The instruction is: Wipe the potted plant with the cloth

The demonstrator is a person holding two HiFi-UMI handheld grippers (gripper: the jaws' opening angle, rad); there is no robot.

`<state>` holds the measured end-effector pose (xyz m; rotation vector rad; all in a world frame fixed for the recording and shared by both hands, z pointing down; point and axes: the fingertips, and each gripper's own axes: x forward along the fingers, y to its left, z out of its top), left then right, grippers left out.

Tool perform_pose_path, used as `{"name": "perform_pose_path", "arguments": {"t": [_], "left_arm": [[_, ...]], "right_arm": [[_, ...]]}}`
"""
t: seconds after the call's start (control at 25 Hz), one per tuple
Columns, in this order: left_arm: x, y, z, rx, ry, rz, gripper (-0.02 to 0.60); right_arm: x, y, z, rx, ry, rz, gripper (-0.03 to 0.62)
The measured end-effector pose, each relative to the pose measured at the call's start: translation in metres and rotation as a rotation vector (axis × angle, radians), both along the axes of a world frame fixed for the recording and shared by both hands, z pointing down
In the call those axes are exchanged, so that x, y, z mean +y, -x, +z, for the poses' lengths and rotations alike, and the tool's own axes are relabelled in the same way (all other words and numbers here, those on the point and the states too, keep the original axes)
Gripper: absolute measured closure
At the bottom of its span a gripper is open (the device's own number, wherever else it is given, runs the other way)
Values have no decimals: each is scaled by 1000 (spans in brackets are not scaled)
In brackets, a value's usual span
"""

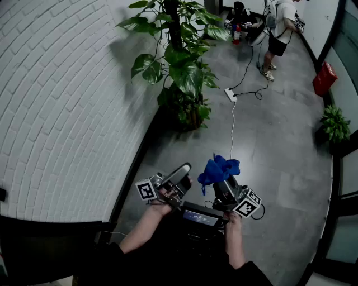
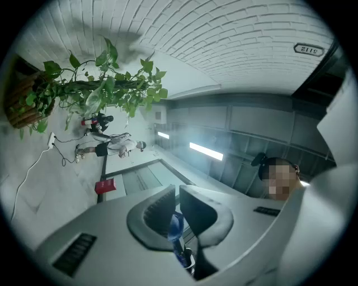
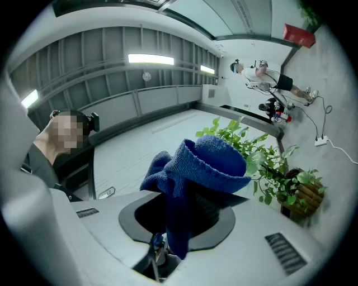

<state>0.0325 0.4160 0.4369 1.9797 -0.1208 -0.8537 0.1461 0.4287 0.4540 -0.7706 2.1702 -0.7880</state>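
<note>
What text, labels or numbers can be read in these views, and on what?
"2112", seen rotated, digits not certain: small plate high on the white brick wall.
Screen between the person's hands: lit lines, too small to read.
Left marker cube and right marker cube: square patterns only, no words.
Red object by the glass wall: no print legible.

Potted plants: two; cloth: one; bystanders: two.

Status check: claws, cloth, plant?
Left claw shut, empty. Right claw shut on cloth. Plant ahead, untouched. Cable on floor beside it.
</note>
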Motion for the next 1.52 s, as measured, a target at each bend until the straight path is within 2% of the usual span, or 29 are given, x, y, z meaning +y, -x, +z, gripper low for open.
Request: {"name": "perform_pose_path", "arguments": {"t": [0.44,1.08,1.24,1.36,1.52], "left_arm": [[24,-30,-6,-22,-13,26,552],[41,-45,-17,-42,-39,42,552],[25,-41,-22,-38,-45,44,552],[19,-31,-18,-26,5,14,552],[-18,-27,-20,-6,-26,10,552]], "right_arm": [[25,-32,-9,-7,-26,32,485],[44,-48,-17,-17,-59,57,485],[26,-42,-21,-11,-54,52,485],[20,-36,-21,5,-8,29,485],[-15,-35,-26,37,-28,30,485]]}}
